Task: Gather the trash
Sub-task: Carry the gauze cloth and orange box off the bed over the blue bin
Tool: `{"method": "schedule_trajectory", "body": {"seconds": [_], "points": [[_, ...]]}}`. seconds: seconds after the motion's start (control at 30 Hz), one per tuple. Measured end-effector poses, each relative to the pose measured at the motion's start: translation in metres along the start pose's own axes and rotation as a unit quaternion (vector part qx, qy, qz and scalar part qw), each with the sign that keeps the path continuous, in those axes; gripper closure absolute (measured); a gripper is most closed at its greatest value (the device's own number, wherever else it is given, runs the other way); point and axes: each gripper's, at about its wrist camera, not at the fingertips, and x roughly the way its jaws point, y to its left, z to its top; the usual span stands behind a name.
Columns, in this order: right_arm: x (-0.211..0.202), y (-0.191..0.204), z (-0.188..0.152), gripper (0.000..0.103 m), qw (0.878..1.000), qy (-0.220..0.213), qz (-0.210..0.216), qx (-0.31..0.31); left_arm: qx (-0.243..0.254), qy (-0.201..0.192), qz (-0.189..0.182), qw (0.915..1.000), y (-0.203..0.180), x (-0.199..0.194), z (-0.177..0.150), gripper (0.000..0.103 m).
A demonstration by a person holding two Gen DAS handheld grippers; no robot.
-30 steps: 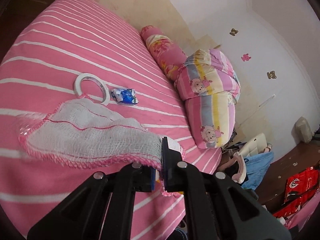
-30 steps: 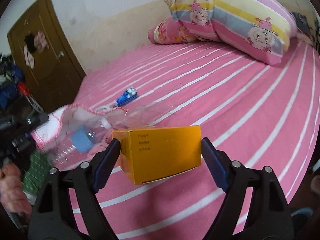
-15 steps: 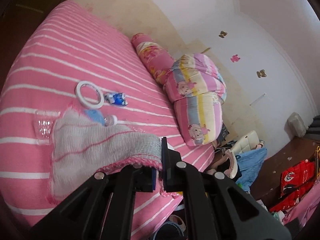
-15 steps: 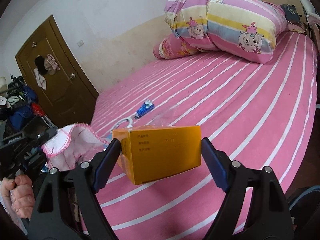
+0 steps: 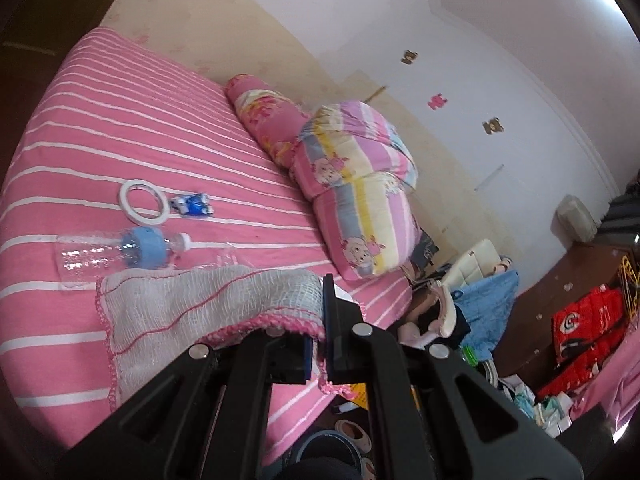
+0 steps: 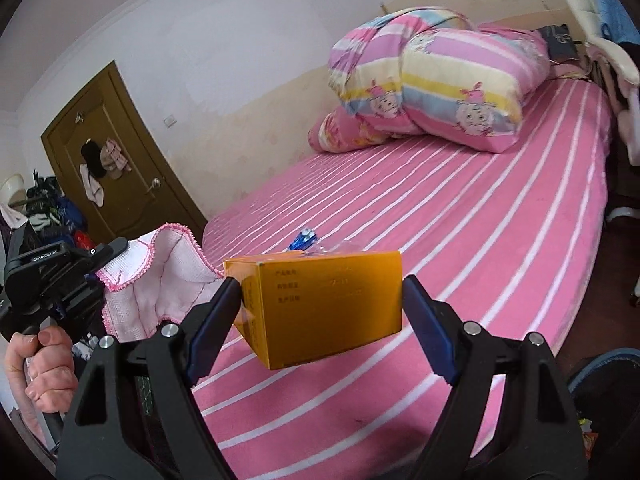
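Right gripper (image 6: 320, 304) clamped across orange box (image 6: 324, 308): light, crushable card, hold gently. Left gripper (image 5: 318, 344) pinched on limp cloth (image 5: 192, 312) hem. Bottle (image 5: 116, 254) on bed (image 5: 120, 128): slippery, take mid-body.

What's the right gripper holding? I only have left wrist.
Observer: An orange cardboard box, clamped between the right gripper's fingers above the pink striped bed.
Operator: Anything behind me?
Observer: A brown wooden door with clothes hanging on it.
Operator: My cloth visible there?
Observer: Yes, the white mesh cloth with pink trim hangs from the left gripper, a bare hand on its handle.
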Motion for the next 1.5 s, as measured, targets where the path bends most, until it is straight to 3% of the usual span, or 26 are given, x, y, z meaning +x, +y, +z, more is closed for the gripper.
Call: {"method": "schedule_trajectory", "body": {"seconds": [0.33,0.7,1.03,1.2,1.5], "points": [[-0.08,-0.046,0.004,0.022,0.997,-0.05,-0.025,0.056,0.041,0.039,-0.056,0.9968,-0.077,0.019,-0.028,0.099],[-0.168,-0.117,-0.004,0.022,0.985,-0.095,-0.101,0.099,0.057,0.134,-0.109,0.9832,-0.145,0.082,-0.096,0.099],[-0.216,-0.178,-0.04,0.022,0.971,-0.082,-0.194,0.11,0.075,0.25,-0.126,0.9572,-0.184,0.146,-0.193,0.099],[-0.236,-0.204,-0.07,0.022,0.96,-0.07,-0.251,0.1,0.072,0.303,-0.115,0.9435,-0.184,0.175,-0.242,0.099],[-0.238,-0.247,-0.108,0.022,0.944,-0.031,-0.306,0.117,0.09,0.389,-0.086,0.9127,-0.188,0.232,-0.328,0.099]]}}
